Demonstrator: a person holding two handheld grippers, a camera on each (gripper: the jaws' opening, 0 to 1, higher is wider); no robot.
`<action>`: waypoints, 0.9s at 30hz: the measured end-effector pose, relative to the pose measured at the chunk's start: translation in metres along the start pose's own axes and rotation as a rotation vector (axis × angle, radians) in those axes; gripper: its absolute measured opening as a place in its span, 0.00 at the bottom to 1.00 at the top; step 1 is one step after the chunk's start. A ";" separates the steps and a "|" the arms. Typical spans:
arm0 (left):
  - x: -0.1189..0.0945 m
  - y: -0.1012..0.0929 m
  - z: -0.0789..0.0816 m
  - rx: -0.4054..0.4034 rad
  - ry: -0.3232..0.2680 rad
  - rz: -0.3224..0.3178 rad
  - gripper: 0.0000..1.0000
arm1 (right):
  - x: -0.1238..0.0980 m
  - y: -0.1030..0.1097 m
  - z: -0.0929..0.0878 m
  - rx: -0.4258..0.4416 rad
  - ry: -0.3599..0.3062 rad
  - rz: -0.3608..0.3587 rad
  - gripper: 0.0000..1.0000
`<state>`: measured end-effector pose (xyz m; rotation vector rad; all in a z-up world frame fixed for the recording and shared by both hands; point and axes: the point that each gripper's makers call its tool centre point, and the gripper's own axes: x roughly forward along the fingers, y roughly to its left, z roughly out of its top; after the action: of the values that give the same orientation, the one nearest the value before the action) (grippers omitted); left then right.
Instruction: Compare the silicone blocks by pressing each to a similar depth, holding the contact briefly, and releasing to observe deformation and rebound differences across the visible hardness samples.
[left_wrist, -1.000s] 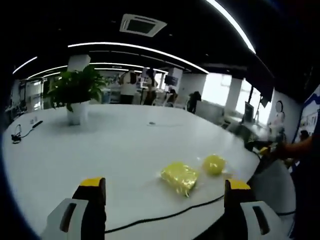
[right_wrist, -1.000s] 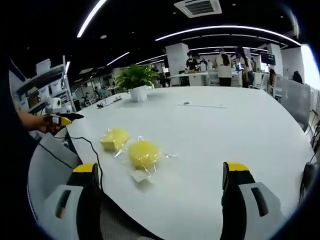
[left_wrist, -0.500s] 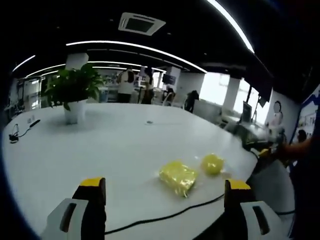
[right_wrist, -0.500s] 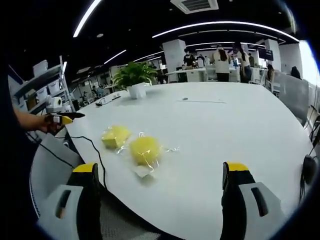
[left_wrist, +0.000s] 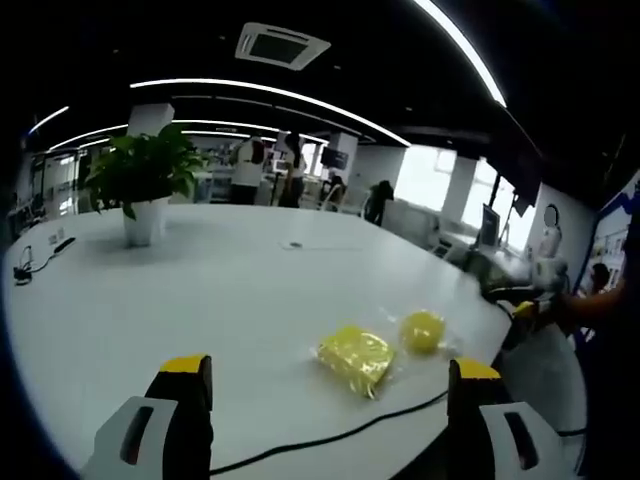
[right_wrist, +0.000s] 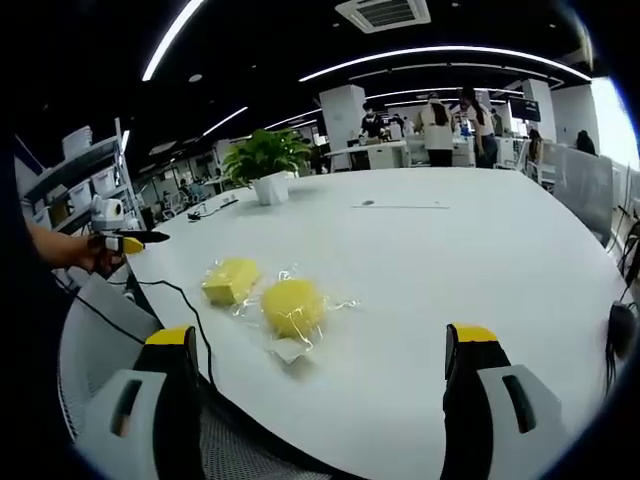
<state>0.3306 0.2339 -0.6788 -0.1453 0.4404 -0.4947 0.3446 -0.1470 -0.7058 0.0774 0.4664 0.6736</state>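
A: Left gripper view — left tongs (left_wrist: 325, 385) gape wide, holding nothing; square yellow block (left_wrist: 357, 354) on the white tabletop (left_wrist: 200, 290), round one (left_wrist: 423, 329) just beside it.

B: Right gripper view — right tongs (right_wrist: 325, 385) equally wide, empty; round block (right_wrist: 292, 305) near the potted plant's (right_wrist: 268, 160) tabletop edge.

Open-plan office: big white table (right_wrist: 480, 270) with a potted plant (right_wrist: 268, 160) and a black cable (left_wrist: 330, 432) on it, long strip lights (right_wrist: 450, 52) and a ceiling AC vent (left_wrist: 283, 45) on a dark ceiling, white column (right_wrist: 343, 120), desks with people standing in the background (right_wrist: 437, 125), shelving (right_wrist: 85, 170) along one side, bright windows (left_wrist: 425, 180) on the other
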 end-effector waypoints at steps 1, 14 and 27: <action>0.001 0.000 0.001 -0.001 0.005 -0.006 0.99 | 0.000 0.001 -0.001 -0.005 0.004 0.004 0.96; 0.014 0.006 0.000 -0.054 0.038 -0.019 0.98 | 0.006 -0.004 -0.002 -0.007 0.015 -0.028 0.96; 0.057 -0.016 0.036 -0.086 0.033 -0.086 1.00 | 0.010 -0.007 0.003 0.004 0.005 -0.027 0.96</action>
<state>0.3847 0.1937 -0.6635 -0.2400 0.4890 -0.5630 0.3567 -0.1459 -0.7084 0.0728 0.4723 0.6463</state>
